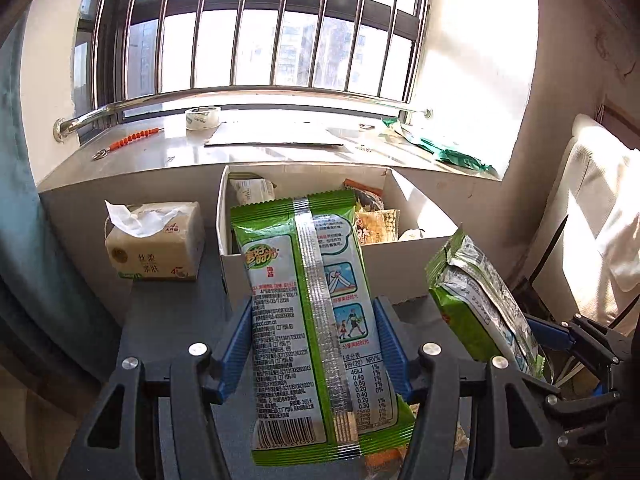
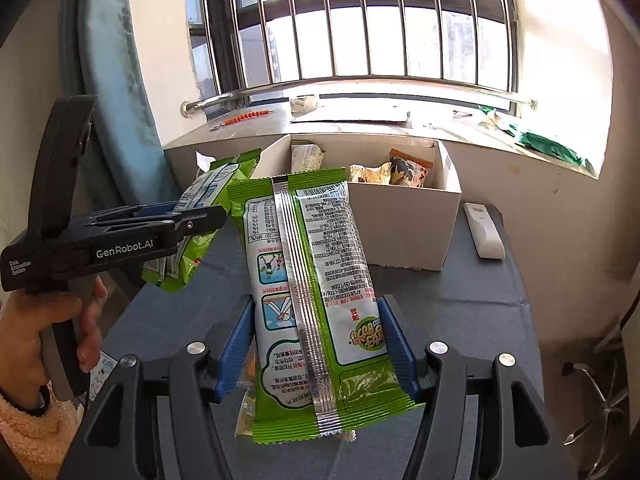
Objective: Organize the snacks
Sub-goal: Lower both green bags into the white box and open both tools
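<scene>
In the left wrist view my left gripper is shut on a green seaweed snack packet, back side up and held above the table. My right gripper is shut on a second green packet of the same kind. Each view shows the other tool: the right gripper with its packet at the right, the left gripper with its packet at the left in a person's hand. Just beyond both packets stands an open white box with several snack bags inside.
A tissue pack sits left of the box and a white remote right of it, on the dark grey table cover. The windowsill behind carries a tape roll and a green bag. Loose snacks lie under my right gripper.
</scene>
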A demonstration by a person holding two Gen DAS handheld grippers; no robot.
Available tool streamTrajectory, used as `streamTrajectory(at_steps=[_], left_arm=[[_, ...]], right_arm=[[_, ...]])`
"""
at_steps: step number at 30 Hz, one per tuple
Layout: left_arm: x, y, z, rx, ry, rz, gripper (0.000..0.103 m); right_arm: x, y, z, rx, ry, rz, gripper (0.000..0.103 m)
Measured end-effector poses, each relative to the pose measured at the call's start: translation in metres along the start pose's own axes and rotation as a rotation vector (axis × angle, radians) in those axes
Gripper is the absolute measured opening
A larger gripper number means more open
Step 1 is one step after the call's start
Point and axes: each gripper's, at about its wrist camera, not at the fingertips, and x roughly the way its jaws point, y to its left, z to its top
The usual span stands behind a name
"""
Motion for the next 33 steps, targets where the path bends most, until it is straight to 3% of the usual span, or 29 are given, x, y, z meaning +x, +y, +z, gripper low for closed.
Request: streamTrajectory(at_steps=[8,10,14,15,16,18,19,21,26,33], left_arm=[[0.066,0.013,0.09,0.003,0.029,0.034,0.063],[0.083,0.017,0.102,-0.009,0.041,0.033,0.063],[0.111,0.024,0.118,-0.038,0.048,0.044,0.065],[0.116,0.023,0.118,-0.038,0.045,0.054,0.069],[0.122,0.024,0.12,-0.039,0.061,0.069,0.081],[0.131,0.027,0.12,-0.069,0.11,0.111,0.103],[0.132,0.029,0.118,-0.077,0.105,0.106,0.103],[0.128,0.032,0.113,-0.083,0.093,0.111,0.103],[0.12,0.036,0.103,-0.075,0.1,0.137,0.103],[0.086,0.025,0.09,-0.021,0.068,0.141,0.103]], right_arm=[[0.069,-0.023,0.104,0.06,0.015,-0.099,0.066],[0.083,-0.039,0.122,0.103,0.03,-0.098,0.066],[0.106,-0.062,0.148,0.107,0.031,-0.198,0.067],[0.111,-0.067,0.153,0.108,0.04,-0.216,0.067],[0.116,-0.072,0.157,0.112,0.038,-0.211,0.068],[0.124,-0.076,0.164,0.104,0.038,-0.214,0.078],[0.126,-0.077,0.167,0.1,0.038,-0.218,0.091],[0.124,-0.078,0.165,0.115,0.024,-0.231,0.102],[0.117,-0.067,0.158,0.077,0.009,-0.277,0.103],[0.107,-0.056,0.144,0.054,0.022,-0.25,0.103]])
